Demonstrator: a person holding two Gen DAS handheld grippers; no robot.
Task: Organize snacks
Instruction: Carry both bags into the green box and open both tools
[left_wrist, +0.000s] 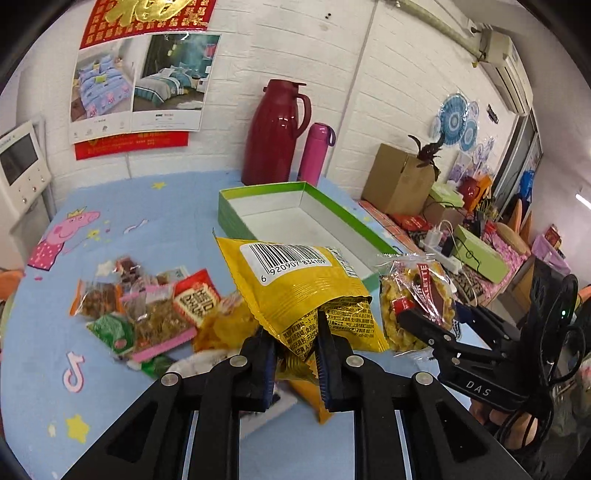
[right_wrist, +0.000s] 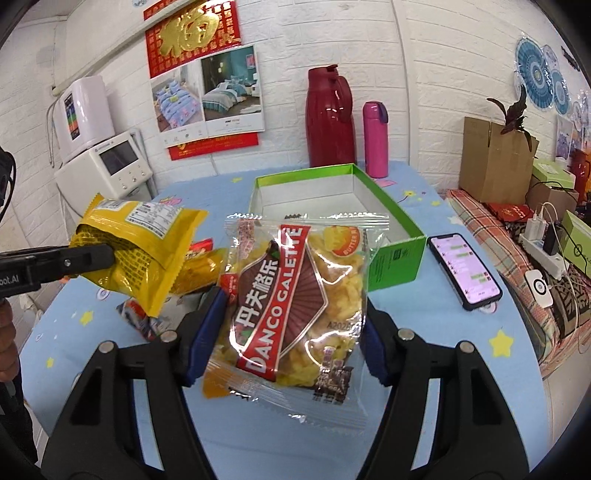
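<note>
Right wrist view: galette packet (right_wrist: 295, 306) between hand-held gripper (right_wrist: 295, 325) fingers.

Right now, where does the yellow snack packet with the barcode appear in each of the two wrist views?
Left wrist view: the yellow packet fills the centre, pinched by the left gripper.
Right wrist view: it hangs at the left edge, above the table.
Shared landmark: the green box, open and empty, behind it in both.
</note>
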